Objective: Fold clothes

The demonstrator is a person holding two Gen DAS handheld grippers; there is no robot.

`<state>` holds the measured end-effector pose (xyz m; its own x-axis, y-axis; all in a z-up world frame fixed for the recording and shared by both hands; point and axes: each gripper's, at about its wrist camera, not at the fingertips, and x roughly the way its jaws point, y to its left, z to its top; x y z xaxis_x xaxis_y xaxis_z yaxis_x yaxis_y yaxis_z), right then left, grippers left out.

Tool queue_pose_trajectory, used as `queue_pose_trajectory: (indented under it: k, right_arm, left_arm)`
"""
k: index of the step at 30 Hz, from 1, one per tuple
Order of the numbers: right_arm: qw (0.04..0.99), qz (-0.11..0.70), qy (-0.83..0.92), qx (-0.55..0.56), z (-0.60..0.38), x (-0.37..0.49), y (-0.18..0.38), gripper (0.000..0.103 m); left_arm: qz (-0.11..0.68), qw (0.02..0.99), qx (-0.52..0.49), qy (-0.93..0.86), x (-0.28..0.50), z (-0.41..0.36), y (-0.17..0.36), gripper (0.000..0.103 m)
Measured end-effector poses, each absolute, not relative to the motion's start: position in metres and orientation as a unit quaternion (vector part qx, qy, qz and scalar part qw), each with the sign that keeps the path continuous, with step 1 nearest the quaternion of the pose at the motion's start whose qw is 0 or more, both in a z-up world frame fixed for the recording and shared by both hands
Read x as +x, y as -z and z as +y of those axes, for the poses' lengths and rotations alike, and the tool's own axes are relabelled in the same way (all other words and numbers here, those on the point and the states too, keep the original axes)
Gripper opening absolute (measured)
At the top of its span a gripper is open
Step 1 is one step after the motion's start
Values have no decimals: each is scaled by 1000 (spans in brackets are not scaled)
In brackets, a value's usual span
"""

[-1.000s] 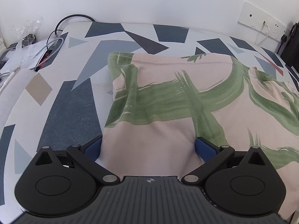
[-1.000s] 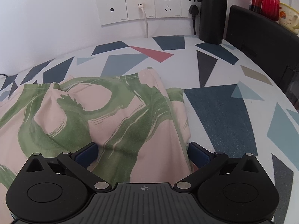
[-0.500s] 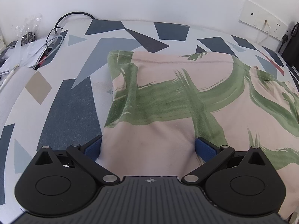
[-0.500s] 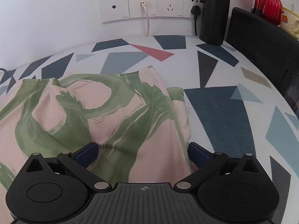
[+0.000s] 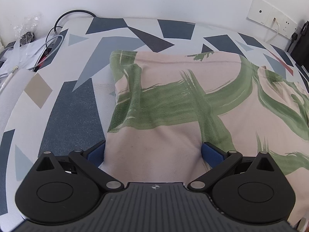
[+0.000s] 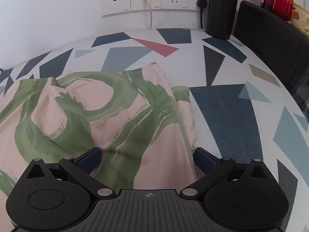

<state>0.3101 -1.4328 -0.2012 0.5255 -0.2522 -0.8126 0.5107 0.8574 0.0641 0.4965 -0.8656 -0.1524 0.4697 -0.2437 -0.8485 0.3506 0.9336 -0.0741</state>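
Both hand-held grippers, left (image 5: 153,152) and right (image 6: 147,155), sit wide open straddling the shirt (image 5: 183,100); cables (image 5: 48,44) clutter the tabletop's (image 5: 73,104) far-left corner, black bottle (image 6: 222,9) far right.

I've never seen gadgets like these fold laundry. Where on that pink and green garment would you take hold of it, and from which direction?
Probably at its near edge, one corner per gripper, coming in low from the near side. The garment lies flat on the patterned table. The left gripper and right gripper already straddle that edge, jaws wide, cloth between the pads.
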Motion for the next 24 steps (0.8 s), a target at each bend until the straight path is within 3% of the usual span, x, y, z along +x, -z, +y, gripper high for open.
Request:
queue_pose_trajectory:
  k: [24]
  right_arm:
    - [848,462,212,152,-1438,317,199,102]
  left_arm:
    - [486,854,60,177,497,-866,154,103]
